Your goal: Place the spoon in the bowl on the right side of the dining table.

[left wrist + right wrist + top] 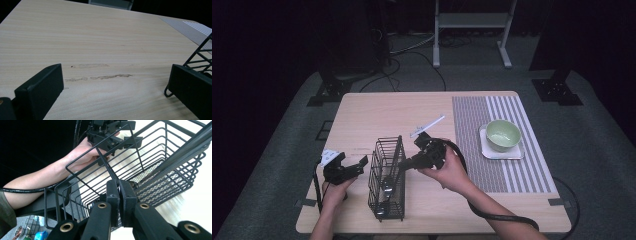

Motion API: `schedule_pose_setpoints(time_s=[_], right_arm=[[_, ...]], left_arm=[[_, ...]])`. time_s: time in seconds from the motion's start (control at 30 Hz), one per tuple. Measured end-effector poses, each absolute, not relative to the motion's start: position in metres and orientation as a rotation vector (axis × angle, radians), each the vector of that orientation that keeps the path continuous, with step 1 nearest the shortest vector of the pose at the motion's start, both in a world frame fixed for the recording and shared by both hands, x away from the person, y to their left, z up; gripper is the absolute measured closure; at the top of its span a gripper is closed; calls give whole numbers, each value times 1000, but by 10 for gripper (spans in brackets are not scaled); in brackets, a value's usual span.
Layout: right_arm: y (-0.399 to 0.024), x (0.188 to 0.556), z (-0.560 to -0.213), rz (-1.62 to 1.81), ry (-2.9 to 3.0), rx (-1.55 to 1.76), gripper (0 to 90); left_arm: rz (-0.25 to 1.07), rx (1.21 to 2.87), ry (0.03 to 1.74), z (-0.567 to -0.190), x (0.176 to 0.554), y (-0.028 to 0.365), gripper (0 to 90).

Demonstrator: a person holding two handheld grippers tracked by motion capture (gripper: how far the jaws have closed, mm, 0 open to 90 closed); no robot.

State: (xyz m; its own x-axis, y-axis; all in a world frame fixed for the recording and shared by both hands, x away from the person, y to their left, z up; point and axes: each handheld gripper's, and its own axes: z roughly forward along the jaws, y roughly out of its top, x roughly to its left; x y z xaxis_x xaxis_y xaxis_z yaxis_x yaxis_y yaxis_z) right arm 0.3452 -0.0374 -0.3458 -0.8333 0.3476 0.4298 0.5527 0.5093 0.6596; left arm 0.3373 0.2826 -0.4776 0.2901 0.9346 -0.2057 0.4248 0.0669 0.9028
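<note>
Pale woodgrain table (pixel 422 107) — right gripper (pixel 119 195) pinching black wire basket (pixel 386 175).

Black wire basket (pixel 387 177), tall and narrow, upright on the table's (pixel 377 115) lower centre; long dark utensils inside; top rim pinched between closed jaws.

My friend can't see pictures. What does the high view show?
A person's right gripper has its jaws shut on the rim of a black wire basket on a wooden table. The left gripper waits open beside it.
</note>
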Motion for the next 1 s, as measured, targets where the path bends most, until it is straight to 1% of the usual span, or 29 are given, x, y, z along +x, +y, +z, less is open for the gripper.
schedule_pose_setpoints(time_s=[0.47,1.0], right_arm=[[-40,339,-335,-1244,-2510,-754,885],[-54,339,-317,-1305,-2473,-778,885]], left_arm=[[628,1534,1302,-478,337,283,0],[634,1534,1301,-478,337,283,0]])
